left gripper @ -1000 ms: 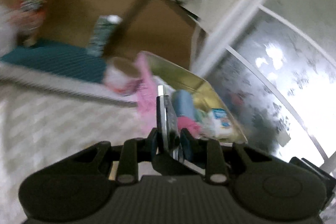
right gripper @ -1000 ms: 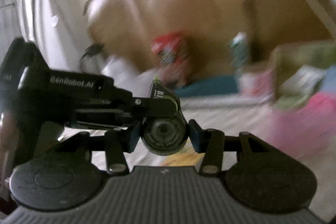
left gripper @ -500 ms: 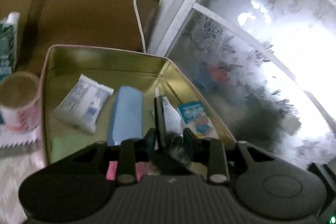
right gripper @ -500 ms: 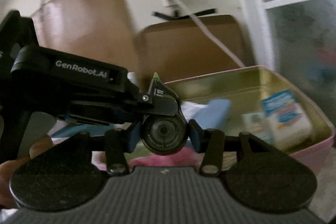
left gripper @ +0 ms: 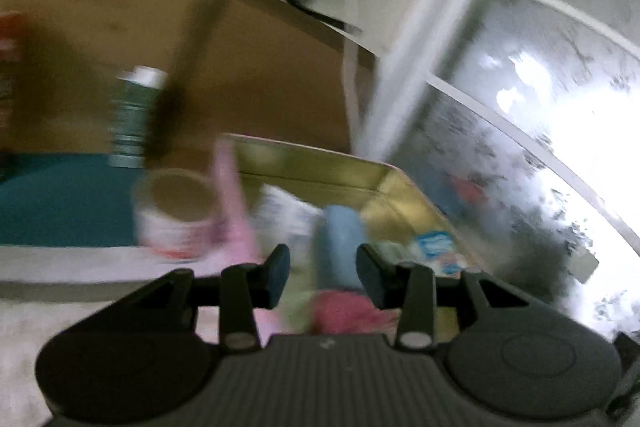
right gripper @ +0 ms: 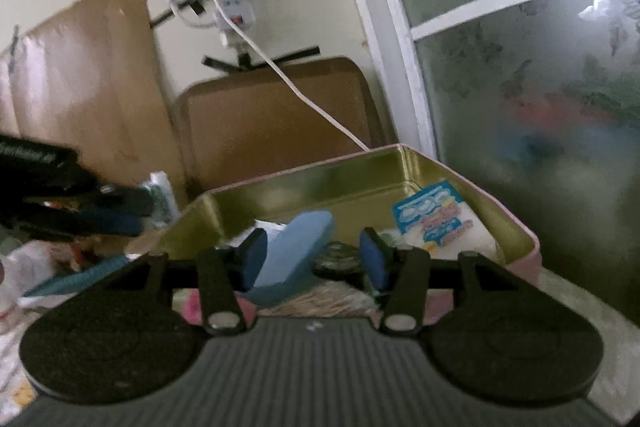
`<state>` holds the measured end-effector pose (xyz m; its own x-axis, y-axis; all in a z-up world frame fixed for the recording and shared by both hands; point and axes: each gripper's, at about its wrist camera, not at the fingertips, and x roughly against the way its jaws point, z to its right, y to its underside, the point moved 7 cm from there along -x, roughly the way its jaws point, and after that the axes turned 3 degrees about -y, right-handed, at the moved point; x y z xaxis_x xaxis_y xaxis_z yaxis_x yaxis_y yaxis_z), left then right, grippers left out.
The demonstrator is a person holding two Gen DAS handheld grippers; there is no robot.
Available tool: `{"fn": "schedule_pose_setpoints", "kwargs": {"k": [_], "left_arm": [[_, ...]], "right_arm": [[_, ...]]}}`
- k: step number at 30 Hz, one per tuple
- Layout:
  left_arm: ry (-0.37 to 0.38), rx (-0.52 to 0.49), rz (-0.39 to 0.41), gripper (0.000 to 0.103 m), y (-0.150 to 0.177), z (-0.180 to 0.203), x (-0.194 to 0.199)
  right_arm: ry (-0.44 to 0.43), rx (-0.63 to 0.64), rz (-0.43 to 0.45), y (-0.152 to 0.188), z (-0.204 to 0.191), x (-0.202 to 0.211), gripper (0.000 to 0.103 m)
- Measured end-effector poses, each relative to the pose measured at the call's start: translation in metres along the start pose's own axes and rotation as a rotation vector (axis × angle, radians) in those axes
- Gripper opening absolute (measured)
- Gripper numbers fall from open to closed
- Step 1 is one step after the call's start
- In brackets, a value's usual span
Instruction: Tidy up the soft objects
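A pink tin with a gold inside (right gripper: 472, 187) (left gripper: 384, 179) holds several soft packs: a light blue pack (right gripper: 296, 251) (left gripper: 340, 239), white tissue packs (right gripper: 436, 223) (left gripper: 284, 215), a pink fluffy thing (left gripper: 340, 311) and a dark round can (right gripper: 340, 259) lying just ahead of the right fingers. My right gripper (right gripper: 314, 257) is open and empty over the tin's near edge. My left gripper (left gripper: 322, 275) is open and empty, a little back from the tin; it shows at the left of the right wrist view (right gripper: 72, 199). The left wrist view is blurred.
A tape roll (left gripper: 176, 215) and a green bottle (left gripper: 132, 115) stand left of the tin by a teal mat (left gripper: 60, 199). Brown boards (right gripper: 276, 115) lean on the wall. A power strip (right gripper: 232, 3) with a white cable hangs above. A frosted window (right gripper: 540, 75) is at the right.
Both grippers have opened. The flat object left the left gripper and the round can left the right gripper, now lying in the tin. The left gripper has pulled back.
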<state>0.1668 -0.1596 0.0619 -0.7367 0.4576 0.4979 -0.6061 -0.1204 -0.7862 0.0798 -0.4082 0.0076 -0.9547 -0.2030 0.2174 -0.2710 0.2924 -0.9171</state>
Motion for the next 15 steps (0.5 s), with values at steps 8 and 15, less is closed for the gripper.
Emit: {"fn": "schedule_pose_setpoints", "kwargs": {"k": [8, 15], "left_arm": [[-0.233, 0.179, -0.031, 0.038, 0.063, -0.12, 0.076], [-0.282, 0.247, -0.027, 0.038, 0.098, -0.156, 0.11]], "right_arm": [[-0.391, 0.164, -0.045, 0.019, -0.116, 0.026, 0.054], [-0.463, 0.314, -0.409, 0.104, -0.201, -0.001, 0.06]]}}
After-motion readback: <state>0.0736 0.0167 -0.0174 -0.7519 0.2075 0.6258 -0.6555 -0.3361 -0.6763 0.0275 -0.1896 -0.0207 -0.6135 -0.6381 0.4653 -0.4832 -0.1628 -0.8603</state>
